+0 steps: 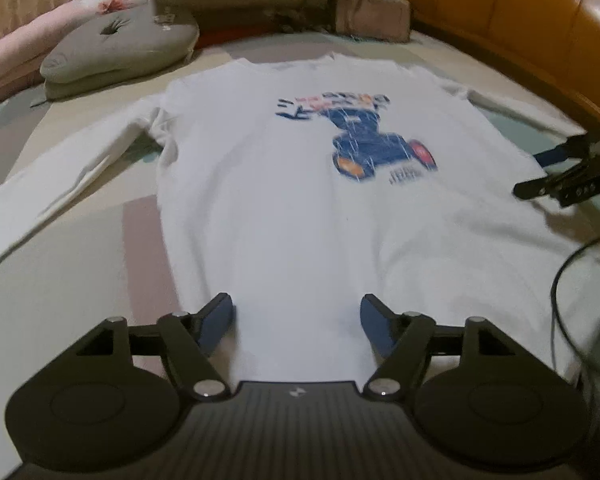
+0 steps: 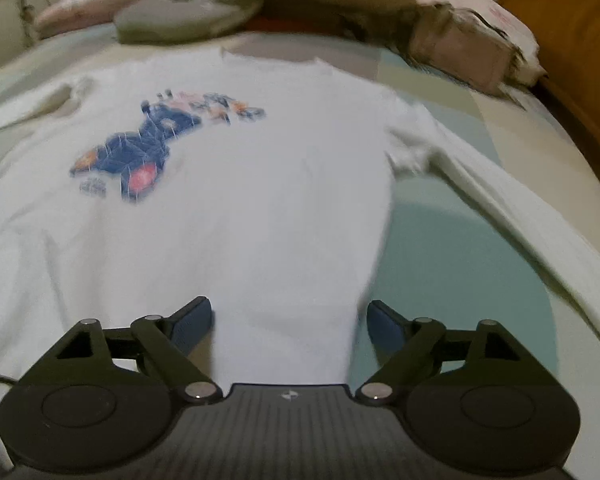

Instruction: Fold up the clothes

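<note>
This is a bedroom in someone's home. A wide bed (image 1: 80, 280) fills the room in front of me, its sheet printed in pale blocks of cream, mint and mauve. At the far end lie a grey cushion (image 1: 116, 48) stitched with eyelashes, a pink floral pillow (image 1: 60, 12) and a rumpled brownish quilt (image 1: 356, 4). An orange padded bed frame (image 1: 512, 12) curves along one side. A white long-sleeved shirt (image 1: 284, 208) with a blue print lies spread flat on the sheet.

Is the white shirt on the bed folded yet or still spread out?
Spread out: the white long-sleeved shirt lies flat, print up, both sleeves extended sideways.
</note>
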`<action>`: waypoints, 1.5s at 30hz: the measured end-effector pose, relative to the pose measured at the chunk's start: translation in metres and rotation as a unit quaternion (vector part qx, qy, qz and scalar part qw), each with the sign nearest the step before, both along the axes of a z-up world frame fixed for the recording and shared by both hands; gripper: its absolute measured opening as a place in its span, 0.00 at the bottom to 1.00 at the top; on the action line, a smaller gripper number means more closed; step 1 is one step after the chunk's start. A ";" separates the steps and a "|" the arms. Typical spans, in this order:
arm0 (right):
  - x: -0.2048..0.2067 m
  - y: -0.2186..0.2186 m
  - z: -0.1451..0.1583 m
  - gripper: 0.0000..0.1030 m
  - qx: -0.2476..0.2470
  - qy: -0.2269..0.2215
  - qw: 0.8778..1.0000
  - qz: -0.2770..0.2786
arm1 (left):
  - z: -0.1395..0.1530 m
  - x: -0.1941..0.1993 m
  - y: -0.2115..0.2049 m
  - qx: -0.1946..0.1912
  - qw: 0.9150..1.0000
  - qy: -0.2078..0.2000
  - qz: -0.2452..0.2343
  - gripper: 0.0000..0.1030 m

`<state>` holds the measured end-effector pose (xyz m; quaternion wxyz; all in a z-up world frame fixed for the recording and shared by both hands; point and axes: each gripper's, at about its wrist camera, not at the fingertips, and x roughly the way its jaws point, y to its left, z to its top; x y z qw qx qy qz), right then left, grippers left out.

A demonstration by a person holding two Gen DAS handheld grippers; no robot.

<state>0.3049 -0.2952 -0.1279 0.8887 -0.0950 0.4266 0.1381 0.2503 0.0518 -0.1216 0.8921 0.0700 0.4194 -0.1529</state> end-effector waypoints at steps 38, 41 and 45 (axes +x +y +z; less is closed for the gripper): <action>-0.079 0.067 0.020 1.00 0.030 -0.014 0.992 0.126 | 0.021 -0.053 -0.016 -0.010 0.996 -0.027 -0.088 0.80; -0.058 0.077 0.031 1.00 0.027 -0.043 0.991 0.125 | 0.030 -0.003 -0.024 -0.004 0.995 -0.071 -0.074 0.80; -0.008 0.090 0.014 1.00 0.049 -0.027 0.994 0.097 | 0.012 0.061 -0.025 -0.036 0.997 -0.048 -0.042 0.80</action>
